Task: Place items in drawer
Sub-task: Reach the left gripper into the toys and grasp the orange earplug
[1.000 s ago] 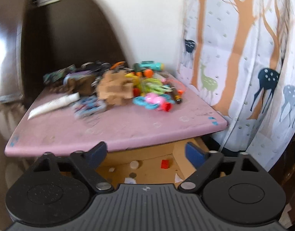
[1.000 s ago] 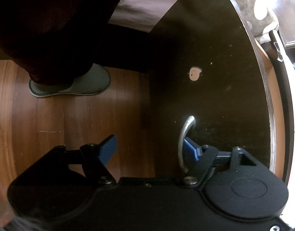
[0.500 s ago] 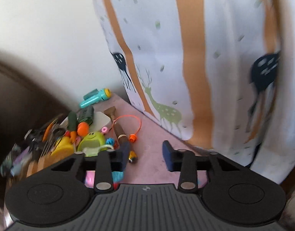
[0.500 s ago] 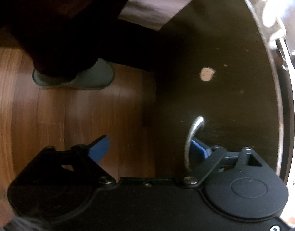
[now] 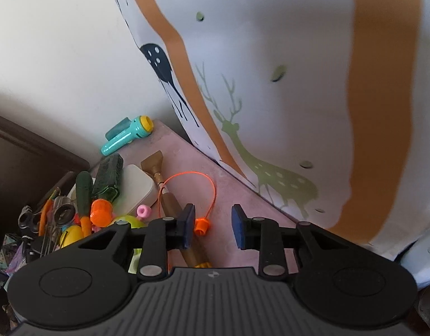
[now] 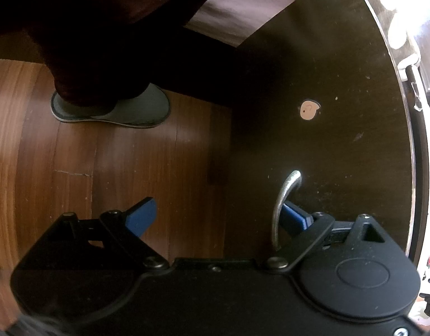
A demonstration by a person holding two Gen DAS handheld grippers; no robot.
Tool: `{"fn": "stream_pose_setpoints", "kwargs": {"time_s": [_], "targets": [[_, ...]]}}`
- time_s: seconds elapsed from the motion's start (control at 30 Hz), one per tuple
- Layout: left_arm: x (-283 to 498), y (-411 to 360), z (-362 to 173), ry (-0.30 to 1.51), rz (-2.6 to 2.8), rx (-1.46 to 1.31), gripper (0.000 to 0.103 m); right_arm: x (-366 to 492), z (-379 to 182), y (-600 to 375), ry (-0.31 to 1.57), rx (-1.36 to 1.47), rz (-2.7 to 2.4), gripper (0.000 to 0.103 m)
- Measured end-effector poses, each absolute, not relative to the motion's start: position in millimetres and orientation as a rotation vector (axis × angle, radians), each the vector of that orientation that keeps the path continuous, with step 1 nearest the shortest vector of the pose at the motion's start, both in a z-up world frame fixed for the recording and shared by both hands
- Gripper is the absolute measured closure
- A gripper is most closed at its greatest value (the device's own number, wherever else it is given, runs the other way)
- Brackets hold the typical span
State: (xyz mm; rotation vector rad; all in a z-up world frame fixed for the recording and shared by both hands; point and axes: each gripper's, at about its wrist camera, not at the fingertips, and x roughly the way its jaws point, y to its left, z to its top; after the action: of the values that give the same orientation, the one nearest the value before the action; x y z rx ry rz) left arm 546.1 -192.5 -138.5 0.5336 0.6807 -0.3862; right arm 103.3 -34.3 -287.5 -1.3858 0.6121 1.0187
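Observation:
In the left wrist view my left gripper (image 5: 212, 225) is open and empty, low over the pink tabletop (image 5: 237, 196). An orange cord loop with an orange cap (image 5: 202, 225) lies right between its fingers, across a brown stick-like toy (image 5: 170, 201). A heap of small toys (image 5: 100, 201) lies to the left. In the right wrist view my right gripper (image 6: 217, 215) is open; its right finger (image 6: 294, 215) is hooked behind the silver handle (image 6: 282, 204) of the dark drawer front (image 6: 341, 140).
A teal toy flashlight (image 5: 128, 135) lies at the table's back by the white wall. A deer-print curtain (image 5: 271, 84) hangs close on the right. In the right wrist view there is wooden floor (image 6: 116, 173) and a person's grey slipper (image 6: 111, 109).
My left gripper has swung from the table's front to its back right corner, narrowed its opening, and come down close over the orange cord. My right gripper has stayed hooked on the handle.

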Motion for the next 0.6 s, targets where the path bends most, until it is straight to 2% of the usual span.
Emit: {"fn": "stream_pose_setpoints", "kwargs": {"time_s": [0.27, 0.4, 0.6], "targets": [[560.6, -187.2, -150.5, 0.737, -0.368, 0.494, 0.077, 103.5, -287.6, -35.9, 0.596, -1.391, 1.031, 0.009], [558.9, -178.4, -150.5, 0.78, -0.375, 0.418, 0.083, 103.3, -288.0, -36.2, 0.593, -1.393, 1.033, 0.009], [557.4, -171.1, -154.0, 0.788, -0.372, 0.375, 0.083, 102.7, -288.1, -37.3, 0.583, -1.397, 1.038, 0.009]]}}
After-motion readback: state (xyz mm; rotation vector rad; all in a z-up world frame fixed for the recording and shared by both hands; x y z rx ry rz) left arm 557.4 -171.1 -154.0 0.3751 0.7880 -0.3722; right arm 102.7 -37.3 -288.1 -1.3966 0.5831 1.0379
